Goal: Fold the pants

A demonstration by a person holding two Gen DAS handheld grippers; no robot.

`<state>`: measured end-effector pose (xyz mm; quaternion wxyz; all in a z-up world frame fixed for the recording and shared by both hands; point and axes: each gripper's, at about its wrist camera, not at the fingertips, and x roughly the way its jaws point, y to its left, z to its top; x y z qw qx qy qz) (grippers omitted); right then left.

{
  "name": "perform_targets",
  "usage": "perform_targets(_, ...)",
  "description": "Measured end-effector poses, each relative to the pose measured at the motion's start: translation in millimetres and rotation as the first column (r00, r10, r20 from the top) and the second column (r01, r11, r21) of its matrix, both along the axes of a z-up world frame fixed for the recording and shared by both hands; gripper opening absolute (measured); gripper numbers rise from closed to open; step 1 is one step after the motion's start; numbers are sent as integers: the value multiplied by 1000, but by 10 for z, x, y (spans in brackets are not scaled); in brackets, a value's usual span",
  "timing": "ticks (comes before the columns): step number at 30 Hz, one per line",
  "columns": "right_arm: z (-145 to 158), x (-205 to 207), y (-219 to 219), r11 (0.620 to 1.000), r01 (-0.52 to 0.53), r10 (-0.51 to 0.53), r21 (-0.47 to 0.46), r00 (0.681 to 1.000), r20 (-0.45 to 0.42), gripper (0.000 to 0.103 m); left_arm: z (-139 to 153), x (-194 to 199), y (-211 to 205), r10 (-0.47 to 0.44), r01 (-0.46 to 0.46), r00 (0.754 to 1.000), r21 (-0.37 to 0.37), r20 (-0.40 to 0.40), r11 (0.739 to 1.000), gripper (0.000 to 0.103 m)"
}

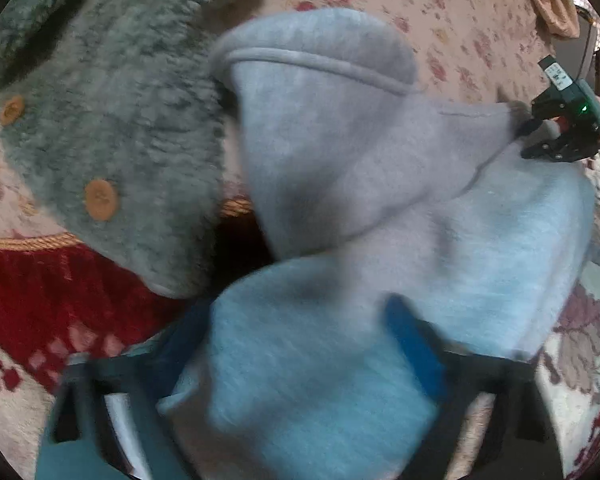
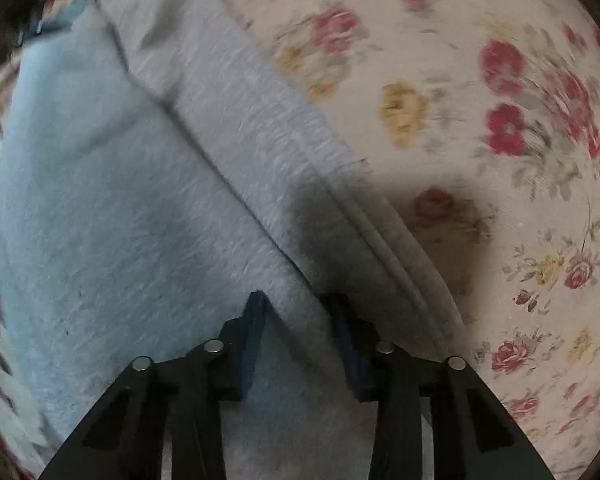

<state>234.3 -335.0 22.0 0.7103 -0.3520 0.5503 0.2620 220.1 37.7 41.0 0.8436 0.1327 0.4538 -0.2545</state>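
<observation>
Nearest, the left gripper (image 1: pixel 300 360) has grey pants (image 1: pixel 380 184) bunched between its blue fingers (image 1: pixel 412 340); blur hides whether they pinch. The pants lie on a floral bedspread (image 2: pixel 460 80) at its front edge. The right gripper (image 2: pixel 300 320), jaws narrow, squeezes a fabric ridge near the hem. Farther left lies a fuzzy grey-green coat (image 1: pixel 100 100).

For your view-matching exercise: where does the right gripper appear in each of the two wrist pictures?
Left wrist view: the right gripper is small at the right edge, at a corner of the grey pants.
Right wrist view: it fills the bottom centre, its fingers astride a ridge of the pants.
Shared landmark: the floral sheet.
</observation>
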Motion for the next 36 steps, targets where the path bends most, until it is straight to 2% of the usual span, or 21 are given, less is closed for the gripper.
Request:
perform_targets(1, 4, -25, 32, 1000, -3, 3, -23, 1000, 18, 30, -9, -26, -36, 2, -2, 1000, 20, 9, 1000, 60)
perform_targets(3, 49, -62, 59, 999, 6, -4, -51, 999, 42, 20, 1, -60, -59, 15, -16, 1000, 32, 21, 999, 50)
perform_targets(4, 74, -87, 77, 998, 11, -8, -55, 999, 52, 18, 22, -79, -51, 31, -32, 999, 34, 29, 999, 41)
perform_targets(5, 115, -121, 94, 998, 17, -14, -53, 998, 61, 16, 42, -98, -40, 43, -44, 998, 34, 35, 998, 32)
perform_targets(8, 286, -253, 106, 999, 16, -12, -46, 996, 86, 12, 167, -201, 51, 83, -84, 995, 0, 60, 997, 17)
perform_targets(9, 275, -396, 157, 999, 21, -16, -42, 995, 97, 12, 207, -247, 69, 96, -95, 993, -12, 65, 995, 17)
perform_targets(15, 689, -884, 154, 999, 34, -32, -6, 989, 143, 11, 443, -632, 86, 105, -103, 989, -19, 103, 994, 13)
perform_targets(20, 1150, -1390, 44, 998, 32, -41, 54, 985, 169, 11, 614, -977, 195, 127, -122, 984, -48, 123, 991, 12)
perform_targets(22, 1283, -1731, -33, 996, 33, -47, 83, 984, 170, 11, 677, -1146, 202, 127, -122, 983, -51, 134, 991, 12)
perform_targets(23, 1286, -1757, -120, 995, 32, -46, 91, 985, 165, 11, 694, -1217, 199, 127, -121, 982, -51, 137, 991, 12)
perform_targets(26, 1267, -2282, -177, 993, 28, -47, 119, 985, 164, 11, 719, -1504, 205, 124, -119, 981, -45, 149, 992, 12)
perform_targets(29, 1203, -2548, -240, 986, 53, -77, 160, 986, 146, 11, 708, -1830, 301, 148, -139, 979, -70, 142, 988, 12)
perform_targets(34, 959, -3061, -285, 975, 108, -134, 193, 983, 126, 12, 604, -2372, 338, 181, -173, 976, -69, 124, 982, 12)
perform_targets(36, 853, -3190, -310, 970, 129, -157, 206, 980, 126, 16, 553, -2532, 331, 187, -181, 974, -55, 125, 982, 14)
